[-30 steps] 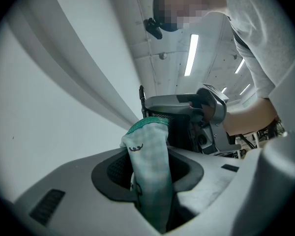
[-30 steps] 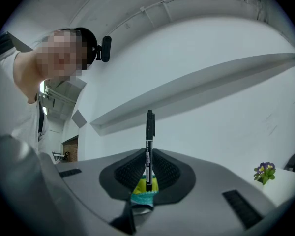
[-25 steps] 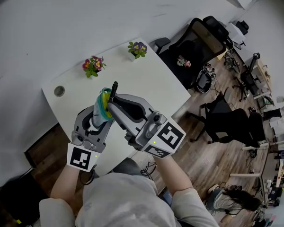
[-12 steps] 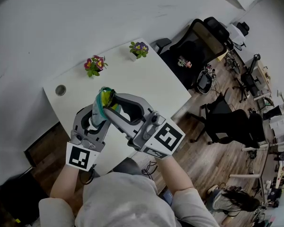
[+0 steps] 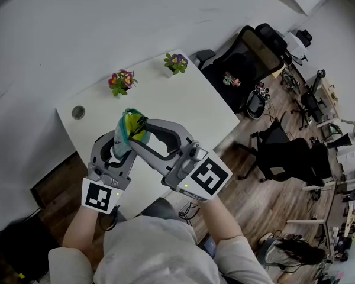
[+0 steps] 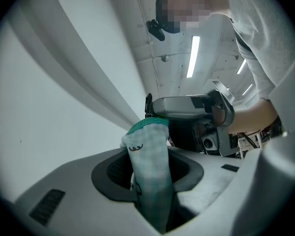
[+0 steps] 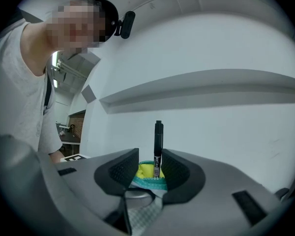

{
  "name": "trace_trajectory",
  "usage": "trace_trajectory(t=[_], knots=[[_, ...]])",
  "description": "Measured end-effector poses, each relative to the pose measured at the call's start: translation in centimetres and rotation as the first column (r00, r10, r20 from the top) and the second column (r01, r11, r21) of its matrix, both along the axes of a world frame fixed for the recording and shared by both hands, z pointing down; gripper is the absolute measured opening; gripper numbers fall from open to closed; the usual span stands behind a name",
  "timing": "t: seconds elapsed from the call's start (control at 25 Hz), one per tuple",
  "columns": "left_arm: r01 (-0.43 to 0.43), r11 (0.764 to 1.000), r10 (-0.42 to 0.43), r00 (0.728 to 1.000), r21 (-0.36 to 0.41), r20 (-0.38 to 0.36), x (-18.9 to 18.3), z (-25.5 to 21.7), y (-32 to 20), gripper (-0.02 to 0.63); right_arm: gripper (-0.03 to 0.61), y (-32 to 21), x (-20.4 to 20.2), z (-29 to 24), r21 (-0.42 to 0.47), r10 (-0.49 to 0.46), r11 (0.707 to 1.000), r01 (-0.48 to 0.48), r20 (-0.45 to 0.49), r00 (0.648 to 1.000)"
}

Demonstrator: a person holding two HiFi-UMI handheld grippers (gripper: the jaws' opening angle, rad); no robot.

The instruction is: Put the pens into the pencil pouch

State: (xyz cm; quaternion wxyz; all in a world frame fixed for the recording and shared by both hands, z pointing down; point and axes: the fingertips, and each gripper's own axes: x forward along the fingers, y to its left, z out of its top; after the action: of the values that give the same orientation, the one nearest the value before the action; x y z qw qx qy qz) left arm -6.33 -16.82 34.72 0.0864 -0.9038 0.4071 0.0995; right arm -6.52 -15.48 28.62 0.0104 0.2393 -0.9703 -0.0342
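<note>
The pencil pouch (image 5: 128, 129), green-and-white check with a yellow lining, is held upright above the white table (image 5: 183, 105). My left gripper (image 5: 120, 148) is shut on the pouch's (image 6: 147, 151) lower part. My right gripper (image 5: 140, 126) reaches across to the pouch's open top. In the right gripper view a black pen (image 7: 158, 144) stands upright in the yellow opening (image 7: 146, 172), between the right gripper's (image 7: 148, 168) spread jaws. Those jaws have just been opening, and the left pad stands clear of the pen. The right gripper's body (image 6: 191, 107) shows beyond the pouch in the left gripper view (image 6: 151, 181).
Two small flower pots (image 5: 121, 80) (image 5: 176, 61) stand at the table's far edge, with a round cable hole (image 5: 78, 112) at its left corner. Black office chairs (image 5: 248, 58) (image 5: 284, 149) stand on the wooden floor to the right.
The black pen stuck up above the pouch a second ago; now it sits lower in the opening. The right gripper has rolled a little and its jaws have spread.
</note>
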Motion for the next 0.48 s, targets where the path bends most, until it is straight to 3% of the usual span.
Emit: trace_trajectory(t=[0.48], knots=[[-0.011,1.0,0.011,1.0,0.012,-0.008,-0.47,-0.27,0.37,0.16,0.149,0.12,-0.7,-0.85,0.092,0.073,0.994,-0.065,-0.089,0.993]])
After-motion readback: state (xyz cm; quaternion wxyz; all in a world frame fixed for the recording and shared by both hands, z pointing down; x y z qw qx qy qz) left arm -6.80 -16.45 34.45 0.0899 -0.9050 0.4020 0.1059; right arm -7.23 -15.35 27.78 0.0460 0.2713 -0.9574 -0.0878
